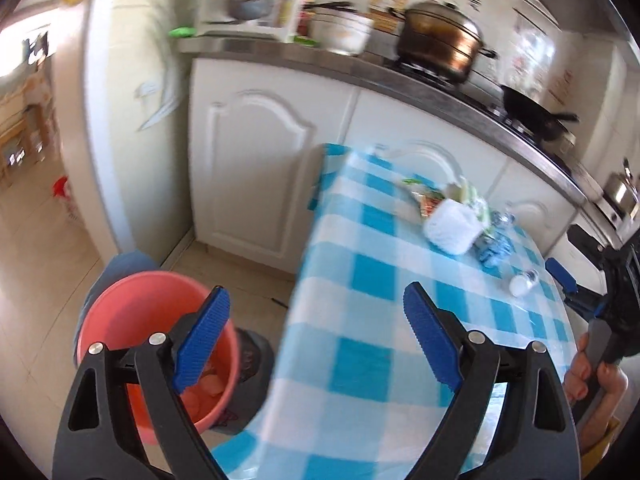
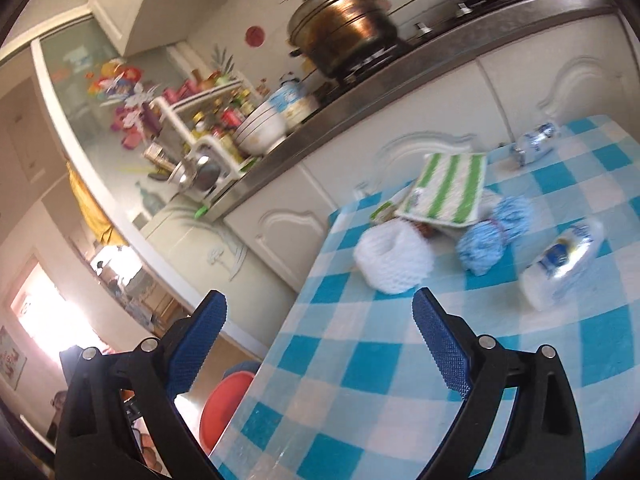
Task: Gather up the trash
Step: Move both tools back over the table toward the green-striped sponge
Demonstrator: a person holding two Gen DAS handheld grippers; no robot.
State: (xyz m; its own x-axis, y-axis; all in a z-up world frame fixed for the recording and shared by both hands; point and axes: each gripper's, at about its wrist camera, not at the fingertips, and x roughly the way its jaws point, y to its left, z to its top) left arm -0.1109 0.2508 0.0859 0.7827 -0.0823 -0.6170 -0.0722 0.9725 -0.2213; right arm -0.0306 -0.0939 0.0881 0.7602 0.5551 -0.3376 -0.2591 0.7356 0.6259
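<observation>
On the blue-and-white checked table [image 1: 360, 352] lies a pile of trash: a white foam net [image 1: 452, 228], a snack wrapper [image 1: 424, 196], a crumpled blue piece [image 1: 494, 248] and a small plastic bottle [image 1: 524, 282]. My left gripper [image 1: 316, 292] hangs open and empty over the table's left edge. A red bucket [image 1: 132, 308] stands on the floor below its left finger. My right gripper [image 2: 320, 298] is open and empty, a little short of the foam net [image 2: 394, 260]. Beyond lie the blue piece [image 2: 488, 232], a green striped cloth [image 2: 448, 188] and two bottles [image 2: 564, 264].
White cabinets [image 1: 256, 168] run behind the table under a steel counter. On the counter stand a lidded pot [image 1: 436, 40], a black pan [image 1: 536, 114] and bowls. One of the right gripper's fingers [image 1: 560, 276] and a person's hand [image 1: 596, 376] show at the table's right edge.
</observation>
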